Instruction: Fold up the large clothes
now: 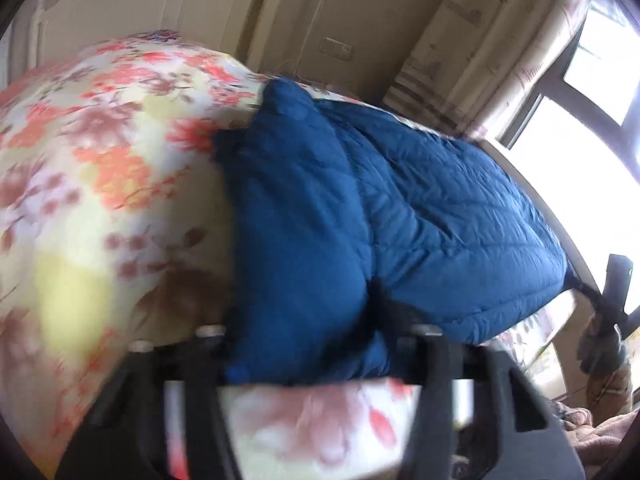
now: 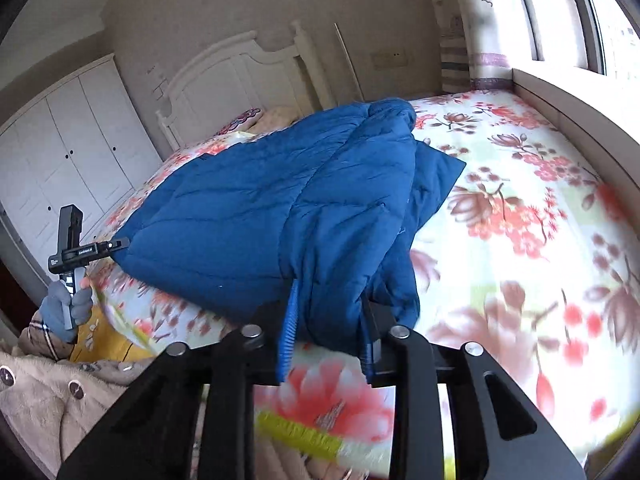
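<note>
A big puffy blue quilted jacket (image 2: 280, 216) lies on a wide bed with a white sheet covered in pink and red flowers (image 2: 520, 208). The jacket sits across the near part of the bed, folded over on itself, with one side hanging close to the edge. The flower sheet is bare on the far side, near the window.

The right gripper (image 2: 332, 344) is nearly shut on a bunched corner of the jacket, right at the bed's edge. The blue cloth and a ribbed blue cuff are squeezed between its black fingers. The left gripper (image 1: 308, 344) is partly open, and a thick fold of the same jacket is pinched between its fingers. In the right wrist view, the left gripper's tip touches the far corner of the jacket, and a hand in a grey glove (image 2: 66, 308) holds its handle.

Behind the bed stands a white carved wooden headboard (image 2: 236, 80). A tall white wardrobe with small dark knobs (image 2: 68, 156) stands to one side. A bright window (image 1: 580, 132) with a pale patterned curtain (image 2: 476, 28) is on the other side, with a low white ledge along the bed. The walls are plain beige. A fluffy tan coat with round buttons (image 2: 48, 396) shows near the bed's edge.
</note>
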